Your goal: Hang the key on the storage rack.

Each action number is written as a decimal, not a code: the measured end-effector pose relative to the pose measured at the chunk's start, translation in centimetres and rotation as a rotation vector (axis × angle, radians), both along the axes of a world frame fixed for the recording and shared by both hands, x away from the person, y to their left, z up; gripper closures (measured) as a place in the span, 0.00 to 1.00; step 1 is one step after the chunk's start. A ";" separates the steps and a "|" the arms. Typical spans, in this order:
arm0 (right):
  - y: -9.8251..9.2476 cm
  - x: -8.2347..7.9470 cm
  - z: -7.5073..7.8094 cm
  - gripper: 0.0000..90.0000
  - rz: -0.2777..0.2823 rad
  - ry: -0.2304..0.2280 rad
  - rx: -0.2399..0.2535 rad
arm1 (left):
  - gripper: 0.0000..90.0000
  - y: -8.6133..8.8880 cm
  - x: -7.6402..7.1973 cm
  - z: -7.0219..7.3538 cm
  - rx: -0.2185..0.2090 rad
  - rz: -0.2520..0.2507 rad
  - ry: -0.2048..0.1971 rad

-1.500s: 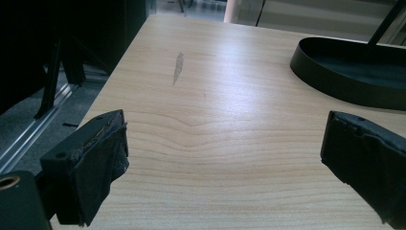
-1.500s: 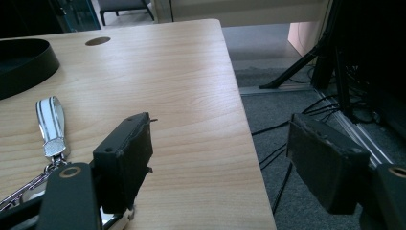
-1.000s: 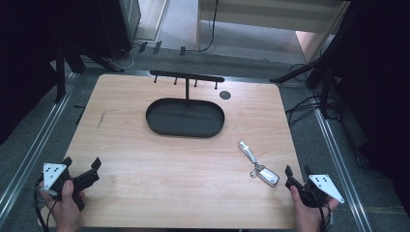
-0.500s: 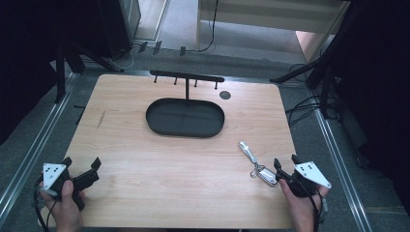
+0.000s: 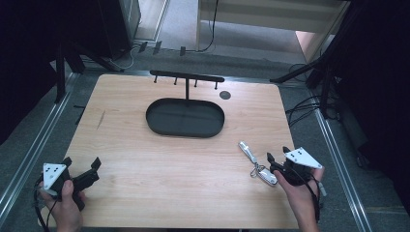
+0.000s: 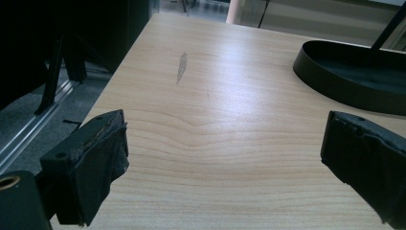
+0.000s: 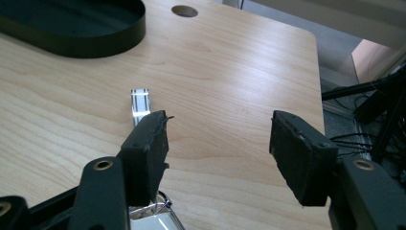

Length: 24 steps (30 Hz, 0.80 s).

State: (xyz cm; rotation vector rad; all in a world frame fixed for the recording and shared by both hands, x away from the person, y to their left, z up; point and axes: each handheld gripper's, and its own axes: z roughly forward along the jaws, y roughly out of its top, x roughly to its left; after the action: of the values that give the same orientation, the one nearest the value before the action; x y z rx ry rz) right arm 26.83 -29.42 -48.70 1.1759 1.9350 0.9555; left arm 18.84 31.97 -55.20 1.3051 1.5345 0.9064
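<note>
Right tongs [image 5: 275,159] moved in, closing beside keys [image 5: 258,166].

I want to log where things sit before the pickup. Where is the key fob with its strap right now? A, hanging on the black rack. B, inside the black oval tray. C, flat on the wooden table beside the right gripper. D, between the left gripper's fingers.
C: the key fob lies flat on the table, just left of the right gripper, outside the black oval tray.

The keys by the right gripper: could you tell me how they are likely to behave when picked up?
The keys look like separate pieces on a ring, so they would probably dangle and swing. The metal looks smooth, so it may slip between pads. Lying flat on the table, they may be awkward to pinch.
</note>
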 end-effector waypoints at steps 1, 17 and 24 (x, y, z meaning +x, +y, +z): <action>0.1 0.2 0.1 0.45 0.017 0.015 -0.010 | 0.03 0.0 0.0 0.0 -0.003 0.000 -0.003; 4.2 4.9 3.2 0.66 0.118 0.248 -0.240 | 0.03 0.1 -0.1 0.0 -0.011 -0.003 -0.003; 5.2 6.6 3.3 0.71 0.218 0.400 -0.307 | 0.03 0.1 -0.1 0.0 -0.016 -0.004 -0.003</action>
State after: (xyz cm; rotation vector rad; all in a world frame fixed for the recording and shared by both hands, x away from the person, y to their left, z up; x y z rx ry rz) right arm 33.39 -24.22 -45.35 1.0471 2.4650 0.5217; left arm 18.78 32.09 -55.22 1.2946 1.5337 0.8913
